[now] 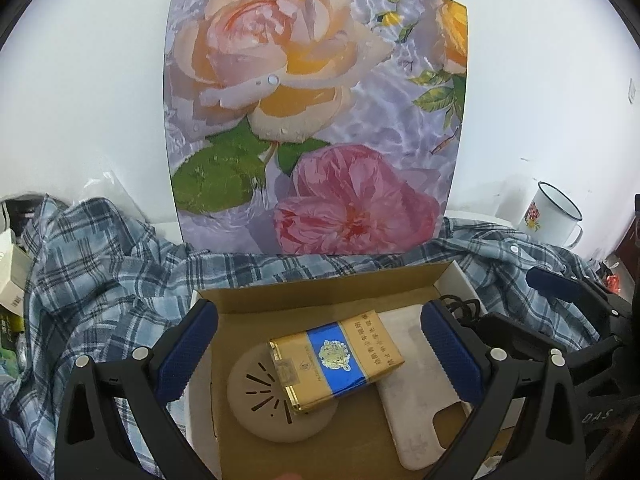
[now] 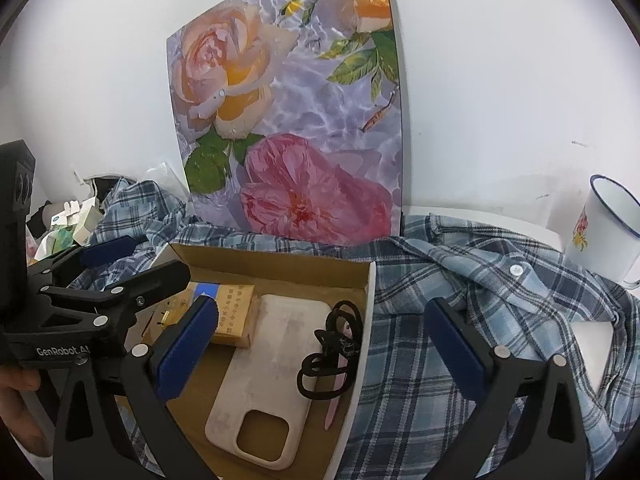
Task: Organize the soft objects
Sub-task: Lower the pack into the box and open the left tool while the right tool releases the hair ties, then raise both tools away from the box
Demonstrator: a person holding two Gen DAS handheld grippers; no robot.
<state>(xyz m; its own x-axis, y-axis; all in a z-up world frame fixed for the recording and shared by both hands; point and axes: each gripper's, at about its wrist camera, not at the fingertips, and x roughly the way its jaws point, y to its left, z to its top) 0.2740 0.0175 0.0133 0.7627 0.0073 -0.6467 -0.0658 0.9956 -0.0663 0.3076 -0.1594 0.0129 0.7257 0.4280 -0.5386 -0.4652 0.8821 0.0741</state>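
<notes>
The plaid shirt [image 2: 460, 320] is soft woven cloth. The box [image 1: 320, 292] is matt brown cardboard, the cigarette pack [image 1: 336, 360] glossy foil, the phone case [image 2: 264, 368] dull and smudged, the mug [image 2: 600, 236] shiny enamel.

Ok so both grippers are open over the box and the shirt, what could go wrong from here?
1. The plaid shirt lies under and around the box; pulling it may tip the box and spill the phone case, cigarette pack and black cord.
2. The shirt reaches the enamel mug; a tug could knock it over.
3. The floral board stands on the shirt and may fall.
</notes>
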